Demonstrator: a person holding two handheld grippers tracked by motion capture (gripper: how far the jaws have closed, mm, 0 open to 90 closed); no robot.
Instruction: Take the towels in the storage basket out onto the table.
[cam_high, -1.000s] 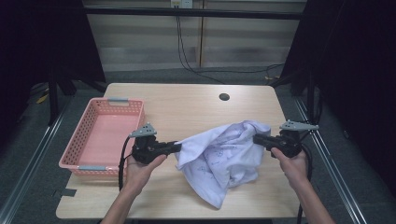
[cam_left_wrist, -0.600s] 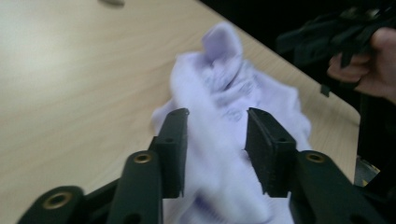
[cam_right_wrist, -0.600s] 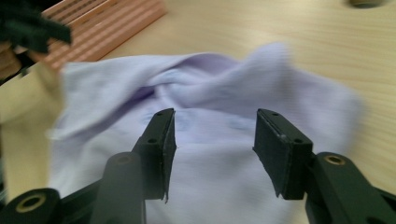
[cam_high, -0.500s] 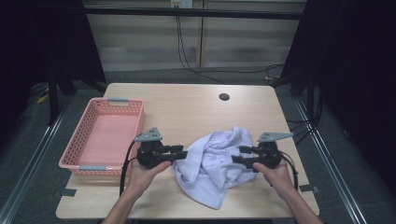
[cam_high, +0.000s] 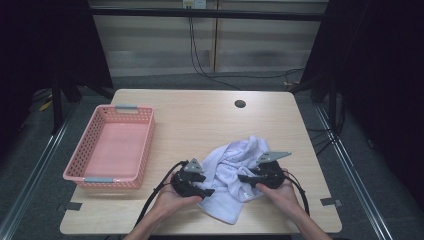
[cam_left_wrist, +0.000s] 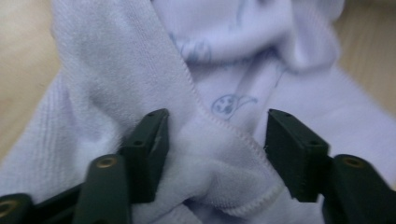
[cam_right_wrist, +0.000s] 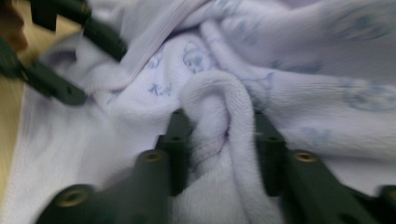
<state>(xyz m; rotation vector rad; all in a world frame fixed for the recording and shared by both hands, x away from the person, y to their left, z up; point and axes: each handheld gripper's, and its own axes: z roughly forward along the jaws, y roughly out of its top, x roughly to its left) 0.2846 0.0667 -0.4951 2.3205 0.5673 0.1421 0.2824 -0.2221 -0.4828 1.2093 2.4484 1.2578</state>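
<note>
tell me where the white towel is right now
In the high view the white towel lies crumpled on the table's near right part, between the two grippers, right of the pink basket.

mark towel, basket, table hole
towel (cam_high: 235, 172): high view, crumpled middle.
basket (cam_high: 100, 179): high view, near rim.
table hole (cam_high: 240, 104): high view, dark centre.
</note>
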